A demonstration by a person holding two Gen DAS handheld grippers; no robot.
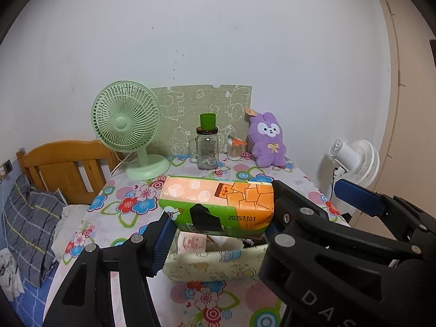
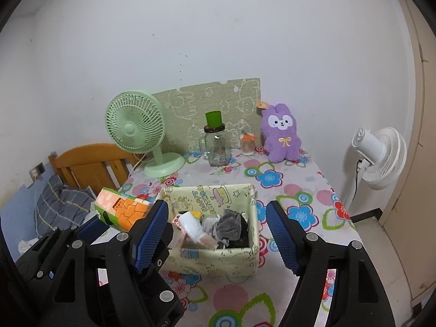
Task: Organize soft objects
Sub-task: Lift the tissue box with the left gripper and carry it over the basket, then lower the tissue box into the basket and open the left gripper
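My left gripper (image 1: pixel 218 226) is shut on an orange and green tissue pack (image 1: pixel 218 204) and holds it just above the left side of a pale yellow fabric box (image 1: pixel 212 267). The pack also shows in the right wrist view (image 2: pixel 122 208), at the box's left edge. My right gripper (image 2: pixel 218 234) is open and empty, its fingers on either side of the box (image 2: pixel 245 256) from the near side. The box holds a grey cloth (image 2: pixel 229 226), a white soft item (image 2: pixel 190 226) and other small things. A purple plush rabbit (image 2: pixel 282 136) sits at the table's back right.
A green desk fan (image 2: pixel 136 130), a glass jar with a green cup on top (image 2: pixel 216 144) and a cotton swab pot (image 2: pixel 248 144) stand at the back of the flowered table (image 2: pixel 299 190). A white fan (image 2: pixel 381 158) stands right; a bed and wooden headboard (image 2: pixel 90 169) left.
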